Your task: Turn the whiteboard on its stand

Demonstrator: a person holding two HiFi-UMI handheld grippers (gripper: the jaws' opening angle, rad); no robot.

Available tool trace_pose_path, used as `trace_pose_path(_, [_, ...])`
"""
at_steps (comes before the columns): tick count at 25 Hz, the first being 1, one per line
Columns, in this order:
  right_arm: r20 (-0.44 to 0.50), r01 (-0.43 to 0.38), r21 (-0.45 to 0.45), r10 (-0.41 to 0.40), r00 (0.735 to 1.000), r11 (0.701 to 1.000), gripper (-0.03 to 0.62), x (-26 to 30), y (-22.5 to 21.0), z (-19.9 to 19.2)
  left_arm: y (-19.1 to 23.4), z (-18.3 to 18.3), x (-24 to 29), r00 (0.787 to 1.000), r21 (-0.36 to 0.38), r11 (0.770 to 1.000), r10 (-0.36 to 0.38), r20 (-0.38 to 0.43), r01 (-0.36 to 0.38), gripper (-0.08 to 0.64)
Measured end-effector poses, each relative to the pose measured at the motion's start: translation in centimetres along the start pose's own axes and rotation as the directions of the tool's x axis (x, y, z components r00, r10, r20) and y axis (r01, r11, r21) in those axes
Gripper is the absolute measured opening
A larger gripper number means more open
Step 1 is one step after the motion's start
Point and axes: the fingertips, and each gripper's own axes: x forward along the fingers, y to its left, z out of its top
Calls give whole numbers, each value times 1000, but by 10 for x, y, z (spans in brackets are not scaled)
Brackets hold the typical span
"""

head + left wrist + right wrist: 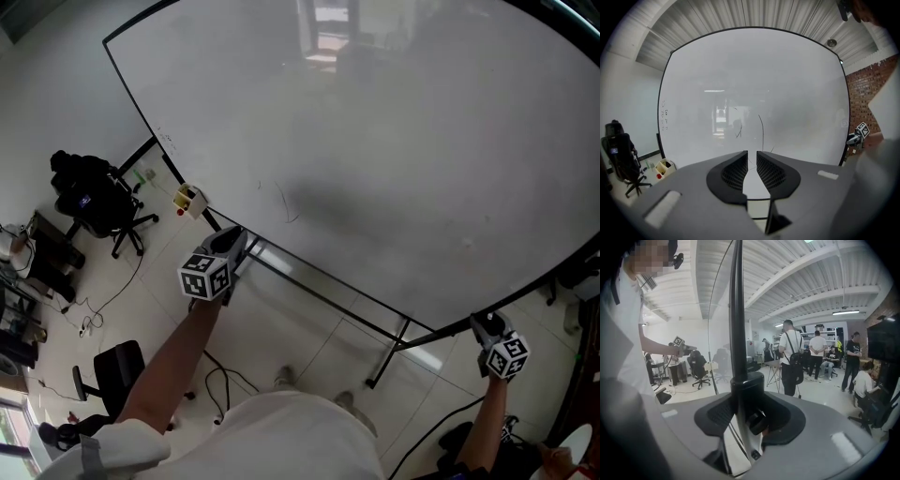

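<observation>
At the far left, a black office chair [94, 195] and loose cables [220, 380] are seen on the pale tiled floor [300, 330], well apart from the work. A small yellowish box [189, 199] sits just beside the lower left corner of the whiteboard [375, 141], probably so that pens are kept at hand.

The left gripper [232, 241] is set at the board's lower edge near that corner. Its jaws are almost together, with only a thin slit left between the ribbed black pads [771, 171], and nothing is seen pinched there. This hand is judged to be placed for pushing or steadying the panel rather than for grasping it.

The middle is filled by the whiteboard itself: a wide, flat, glossy white panel, faintly smeared with grey, marked by a few thin pen strokes and bounded by a slim dark frame [737, 310]. It is carried on a stand [385, 357] of thin black tubes, seen below its lower edge. Whether the panel is upright or tilted cannot be told.

At the right, the right gripper [487, 326] is set at the board's lower right corner. In the right gripper view its jaws are clenched on the frame, edge-on between them, with a round black knob [757, 421] just below. A hold this far from the other hand is judged to give leverage for the turn. Behind, people [791, 357] stand well apart under a ribbed ceiling [787, 277].
</observation>
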Motion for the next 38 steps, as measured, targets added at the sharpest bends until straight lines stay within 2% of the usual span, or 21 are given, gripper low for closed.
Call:
trace_pose_path(3, [3,2,9,-2,1000,1000,183,-27,-32,-18,-43,-1,7,1000,13,1000,-2,-4,2,78])
trace_pose_path(9, [12,9,18,-9,1000,1000,184,-54,-72,-33,-91,4,10,1000,14,1000,-3,15,3,78])
trace_pose_path(24, [2,47,37,-47,999,998,184,-79,-81,-40,-124,-32,-7,999,-11,999,-43,-28,42,80])
trace_pose_path(38, [-2,81,41,-81,997,996,186,-107,-90,-45,-146,-35,-13,997,-17,997,-74,-28,73,80])
